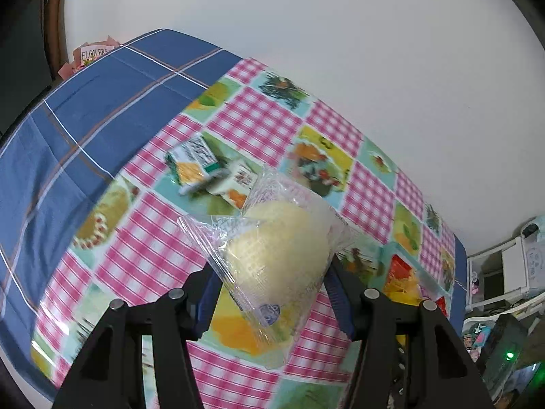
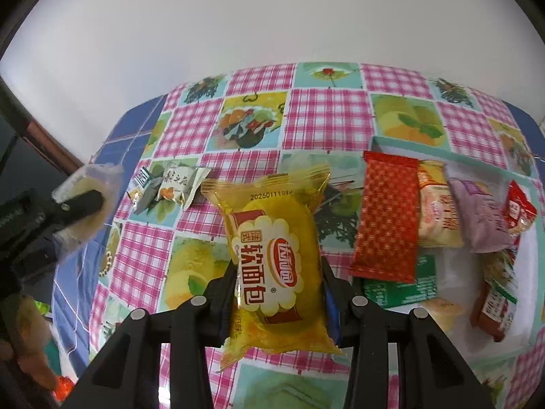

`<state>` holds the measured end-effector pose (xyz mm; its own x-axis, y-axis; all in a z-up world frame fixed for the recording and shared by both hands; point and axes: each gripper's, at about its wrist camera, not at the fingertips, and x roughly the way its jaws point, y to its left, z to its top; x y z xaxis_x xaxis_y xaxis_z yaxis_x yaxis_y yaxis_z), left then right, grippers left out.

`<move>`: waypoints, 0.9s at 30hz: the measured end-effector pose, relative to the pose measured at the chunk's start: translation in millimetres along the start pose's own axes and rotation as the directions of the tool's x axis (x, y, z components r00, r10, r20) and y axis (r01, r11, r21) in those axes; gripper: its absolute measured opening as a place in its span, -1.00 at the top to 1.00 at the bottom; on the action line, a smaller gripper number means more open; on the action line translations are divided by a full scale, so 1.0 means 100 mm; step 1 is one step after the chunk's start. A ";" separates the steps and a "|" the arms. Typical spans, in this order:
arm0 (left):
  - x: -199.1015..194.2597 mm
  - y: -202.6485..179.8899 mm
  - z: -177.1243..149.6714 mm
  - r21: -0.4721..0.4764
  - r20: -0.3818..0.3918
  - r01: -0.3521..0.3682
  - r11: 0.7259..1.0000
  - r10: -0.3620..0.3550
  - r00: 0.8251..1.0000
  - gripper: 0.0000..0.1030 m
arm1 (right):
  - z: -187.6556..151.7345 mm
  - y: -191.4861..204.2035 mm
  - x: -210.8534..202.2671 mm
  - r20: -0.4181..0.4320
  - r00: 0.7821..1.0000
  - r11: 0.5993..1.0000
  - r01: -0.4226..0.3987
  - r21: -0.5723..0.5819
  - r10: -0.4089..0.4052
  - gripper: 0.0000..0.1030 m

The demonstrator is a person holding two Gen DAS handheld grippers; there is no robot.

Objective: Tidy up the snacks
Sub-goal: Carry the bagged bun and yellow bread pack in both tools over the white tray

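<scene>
The yellow bread packet [image 2: 276, 259] hangs above the counter [image 2: 327, 119], pinched across its middle by the right gripper [image 2: 277, 293]. It looks light, soft and crushable under slippery film. The left gripper [image 1: 272, 293] likewise clamps a clear-wrapped bun [image 1: 276, 255]. The tray [image 2: 531, 184] of snacks lies just right.

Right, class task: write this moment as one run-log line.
left hand-held gripper: shut on clear-wrapped bun | right hand-held gripper: shut on yellow bread packet | tray: holds several snacks | two small packets: on tablecloth
</scene>
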<state>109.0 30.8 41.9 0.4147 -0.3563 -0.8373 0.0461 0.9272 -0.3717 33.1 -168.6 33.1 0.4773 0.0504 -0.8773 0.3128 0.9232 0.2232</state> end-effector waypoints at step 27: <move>0.11 -1.21 -0.79 0.151 -0.009 0.083 0.985 -0.082 0.997 -0.14 | -0.03 -1.38 -0.60 0.049 0.993 0.958 0.092 0.273 -0.109 0.13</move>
<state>36.5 -95.0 45.9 0.4012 -0.4324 -0.8075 0.2172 0.9013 -0.3747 -40.8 -297.9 53.9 0.4802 -0.0694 -0.8744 0.5673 0.7849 0.2492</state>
